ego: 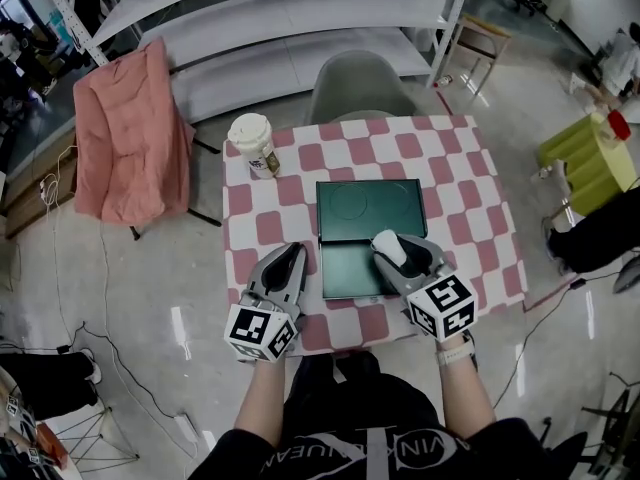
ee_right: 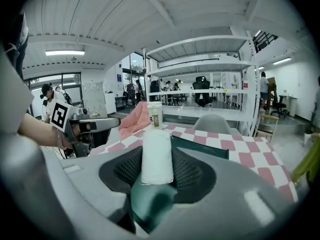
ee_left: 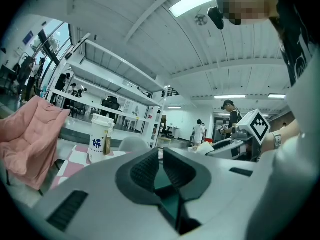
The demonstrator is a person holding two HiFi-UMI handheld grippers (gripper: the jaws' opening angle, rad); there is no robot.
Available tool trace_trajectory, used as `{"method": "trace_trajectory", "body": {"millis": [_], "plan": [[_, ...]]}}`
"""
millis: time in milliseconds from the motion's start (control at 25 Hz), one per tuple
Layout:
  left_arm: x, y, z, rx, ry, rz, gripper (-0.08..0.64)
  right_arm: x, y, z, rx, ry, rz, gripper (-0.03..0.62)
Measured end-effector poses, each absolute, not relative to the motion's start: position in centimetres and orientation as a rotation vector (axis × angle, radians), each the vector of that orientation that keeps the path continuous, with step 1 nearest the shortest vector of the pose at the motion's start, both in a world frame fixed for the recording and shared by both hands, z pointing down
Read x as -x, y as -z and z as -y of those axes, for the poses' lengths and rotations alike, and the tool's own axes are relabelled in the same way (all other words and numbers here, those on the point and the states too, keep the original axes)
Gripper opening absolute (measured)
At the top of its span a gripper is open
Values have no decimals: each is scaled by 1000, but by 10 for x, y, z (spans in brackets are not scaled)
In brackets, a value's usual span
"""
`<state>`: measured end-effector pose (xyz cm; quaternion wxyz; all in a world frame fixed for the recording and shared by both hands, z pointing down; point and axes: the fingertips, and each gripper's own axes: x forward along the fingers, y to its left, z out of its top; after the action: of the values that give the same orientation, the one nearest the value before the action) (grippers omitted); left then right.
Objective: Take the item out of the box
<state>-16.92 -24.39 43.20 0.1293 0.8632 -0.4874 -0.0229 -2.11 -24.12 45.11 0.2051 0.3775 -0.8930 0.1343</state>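
Both forearms reach forward from the near edge of the table (ego: 470, 218), side by side. The left gripper (ego: 292, 255) is held level, just beside the left edge of the box (ego: 350, 263). Its jaws are drawn close together, with only a slit between the pads and nothing in it. The right gripper (ego: 395, 250) tilts nose-down over the near right part of the box. Its jaws are clamped on the white roll (ee_right: 157, 156), which stands upright between the ribbed pads with its top above them.

The box is dark green and lies open on the checked cloth, lid folded back flat behind it. From overhead I cannot tell how far the roll is clear of the box. The right gripper covers the box's near right corner. The marker cubes hide both hands, leaving only the wrists and a band on the right one. In the left gripper view the jaws block most of the box.

A lidded paper cup (ego: 252, 143) stands on the far left corner of the table, well apart from both grippers. A grey chair (ego: 360, 88) is pushed in at the far side, with white shelving (ego: 300, 18) behind it. A pink cloth (ego: 130, 138) hangs over a seat left of the table. At the right edge a dark-clothed person is cut off by the frame.
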Motion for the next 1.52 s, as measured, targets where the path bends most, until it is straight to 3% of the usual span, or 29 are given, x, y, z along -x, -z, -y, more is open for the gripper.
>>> {"method": "trace_trajectory", "body": {"millis": [1520], "plan": [[179, -386, 255, -2554, 124, 1492, 29, 6, -381, 262, -1266, -263, 2647, 181]]}}
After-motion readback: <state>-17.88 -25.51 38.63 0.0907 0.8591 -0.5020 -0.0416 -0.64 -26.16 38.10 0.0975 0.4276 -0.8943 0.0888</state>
